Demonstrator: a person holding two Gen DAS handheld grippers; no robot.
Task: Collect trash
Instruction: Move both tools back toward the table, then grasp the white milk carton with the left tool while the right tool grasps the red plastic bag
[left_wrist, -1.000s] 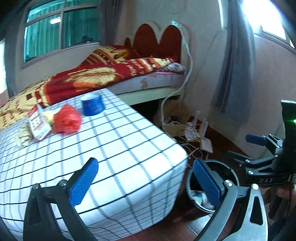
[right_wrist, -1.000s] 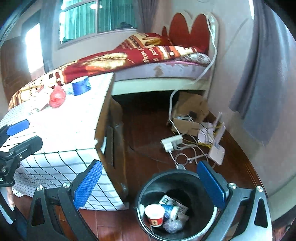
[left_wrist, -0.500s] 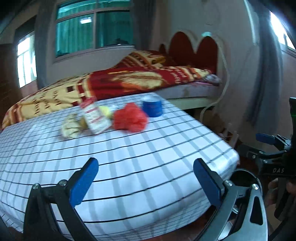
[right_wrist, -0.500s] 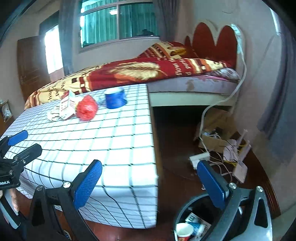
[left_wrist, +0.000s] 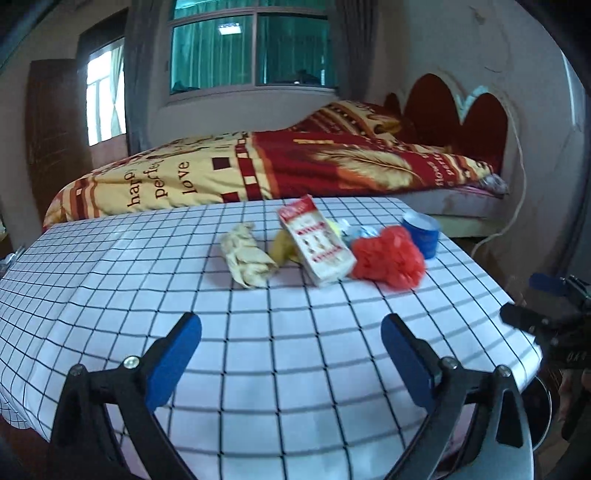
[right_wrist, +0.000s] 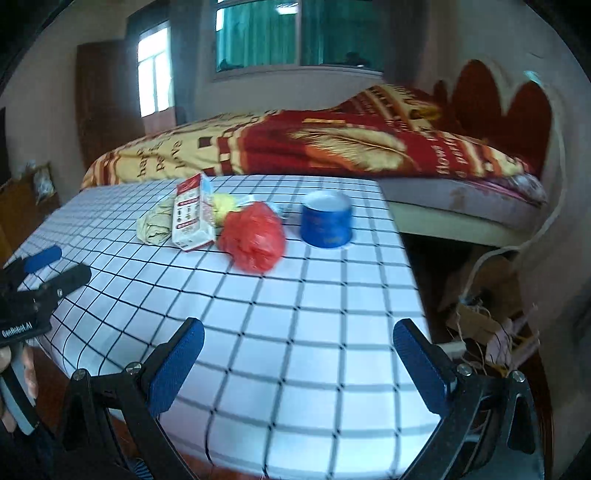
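Note:
Trash lies on a table with a white checked cloth (left_wrist: 258, 369): a crumpled beige wrapper (left_wrist: 247, 260), a white and red carton (left_wrist: 316, 242), a yellow scrap (left_wrist: 282, 249), a red plastic bag (left_wrist: 389, 258) and a blue cup (left_wrist: 423, 232). The right wrist view shows the carton (right_wrist: 192, 214), the red bag (right_wrist: 255, 238) and the blue cup (right_wrist: 325, 221). My left gripper (left_wrist: 291, 358) is open and empty over the table's near part. My right gripper (right_wrist: 299, 365) is open and empty over the table's near right corner.
A bed with a red and yellow blanket (left_wrist: 295, 166) stands behind the table. Cables and a cardboard box (right_wrist: 487, 295) lie on the floor to the right. A dark bin rim (left_wrist: 543, 402) shows below the table's right edge.
Both grippers have swung left and up from the floor bin toward the table top. The trash pile has come nearer the middle of both views. Both stay open.

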